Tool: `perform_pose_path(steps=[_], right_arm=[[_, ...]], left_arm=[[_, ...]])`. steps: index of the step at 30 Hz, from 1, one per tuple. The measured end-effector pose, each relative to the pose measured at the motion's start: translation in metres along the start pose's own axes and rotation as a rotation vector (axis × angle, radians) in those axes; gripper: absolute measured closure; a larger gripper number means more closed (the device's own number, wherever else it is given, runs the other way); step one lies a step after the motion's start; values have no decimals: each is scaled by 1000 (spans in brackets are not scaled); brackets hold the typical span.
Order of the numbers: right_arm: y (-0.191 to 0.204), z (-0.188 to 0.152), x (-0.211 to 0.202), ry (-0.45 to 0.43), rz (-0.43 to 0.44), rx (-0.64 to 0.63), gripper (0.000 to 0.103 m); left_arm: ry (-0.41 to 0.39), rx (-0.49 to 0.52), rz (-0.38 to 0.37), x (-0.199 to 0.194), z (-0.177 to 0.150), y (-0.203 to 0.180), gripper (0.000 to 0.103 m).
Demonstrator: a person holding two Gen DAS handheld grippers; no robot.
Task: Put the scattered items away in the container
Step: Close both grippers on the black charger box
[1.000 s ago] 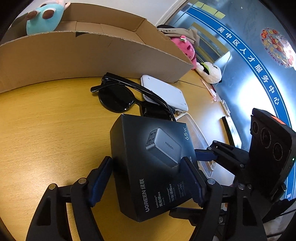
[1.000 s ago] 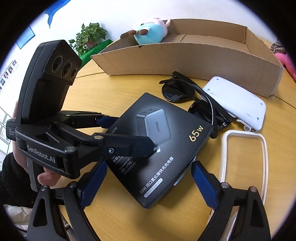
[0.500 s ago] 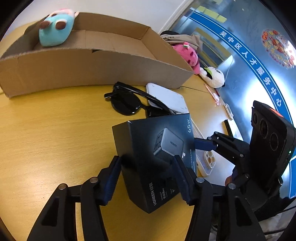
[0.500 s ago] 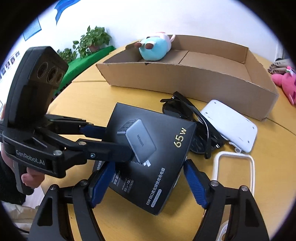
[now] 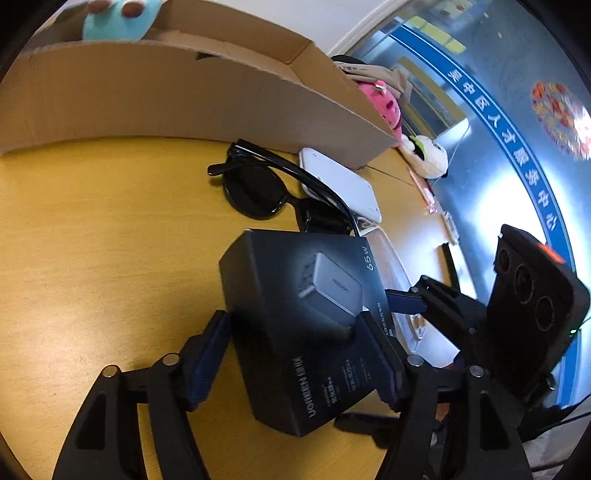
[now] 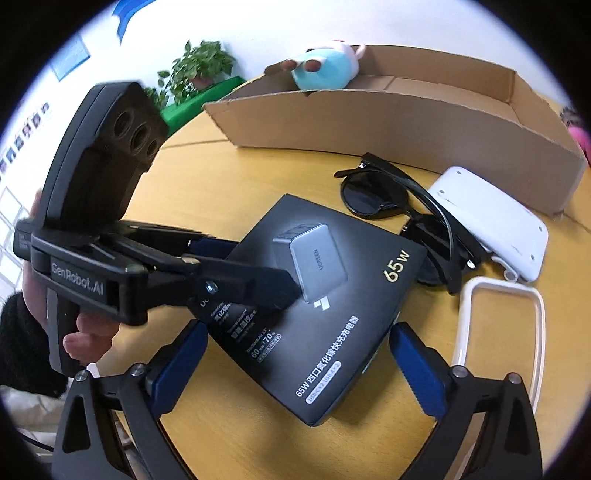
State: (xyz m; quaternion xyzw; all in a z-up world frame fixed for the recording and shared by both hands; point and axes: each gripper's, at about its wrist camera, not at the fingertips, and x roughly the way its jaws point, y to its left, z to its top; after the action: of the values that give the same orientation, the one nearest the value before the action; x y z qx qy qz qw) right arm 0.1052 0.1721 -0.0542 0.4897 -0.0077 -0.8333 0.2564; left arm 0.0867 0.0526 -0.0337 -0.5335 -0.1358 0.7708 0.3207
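A black charger box [image 5: 303, 325] [image 6: 325, 295] rests on the yellow table, and both grippers straddle it. My left gripper [image 5: 291, 350] [image 6: 258, 266] has its jaws opening, blue pads beside the box's edges without pressing. My right gripper [image 6: 299, 365] comes from the other side, jaws also opening, with clear gaps between pads and box. The cardboard container [image 5: 184, 99] [image 6: 406, 122] stands behind, with a blue plush toy [image 5: 114, 22] [image 6: 325, 70] inside. Black sunglasses [image 5: 258, 192] [image 6: 373, 195] and a white flat device [image 5: 343, 184] [image 6: 491, 225] lie between the box and the container.
A white phone-case frame [image 6: 535, 332] lies right of the box. A pink plush [image 5: 380, 99] and a panda plush [image 5: 424, 155] sit past the container's right end. A potted plant [image 6: 199, 70] stands beyond the table. A person's hand [image 6: 85, 332] holds the left gripper.
Half a second ago both grippers had closed in on the box and it was tipped up. Now the jaws stand wider and the box sits low on the table.
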Motion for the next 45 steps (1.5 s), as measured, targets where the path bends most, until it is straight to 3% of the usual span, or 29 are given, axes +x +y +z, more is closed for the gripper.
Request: perform_pose_path(steps=[9, 11, 12, 15, 20, 25, 30, 33, 37, 40, 41, 45], right_arm=[[8, 4, -2, -27, -38, -36, 8], [7, 8, -8, -64, -71, -19, 27], [5, 11, -11, -79, -86, -14, 27], [5, 19, -15, -84, -125, -62, 27], [-7, 18, -10, -64, -76, -28, 23], [-5, 5, -2, -22, 6, -48, 2], [1, 10, 3, -28, -36, -69, 3], [3, 12, 5, -32, -52, -79, 4], [6, 10, 4, -53, -70, -79, 8], [5, 14, -7, -109, -109, -56, 28], [4, 16, -10, -115, -110, -58, 30], [3, 20, -8, -93, -115, -106, 29]], left_arm=[[-13, 27, 36, -9, -2, -8, 32], [-27, 37, 47, -16, -1, -10, 38], [-39, 30, 43, -21, 0, -11, 44], [-40, 61, 65, -25, 4, -14, 48], [-34, 3, 21, -19, 5, 1, 48], [-14, -13, 2, -12, 2, 6, 46], [-11, 4, 23, -7, 2, 1, 34], [-9, 24, 41, -7, 2, -3, 34], [-16, 27, 49, -11, 2, -4, 34], [-38, 28, 63, -18, 2, -8, 36], [-39, 23, 69, -20, 2, -9, 38], [-34, 31, 77, -18, 3, -7, 39]])
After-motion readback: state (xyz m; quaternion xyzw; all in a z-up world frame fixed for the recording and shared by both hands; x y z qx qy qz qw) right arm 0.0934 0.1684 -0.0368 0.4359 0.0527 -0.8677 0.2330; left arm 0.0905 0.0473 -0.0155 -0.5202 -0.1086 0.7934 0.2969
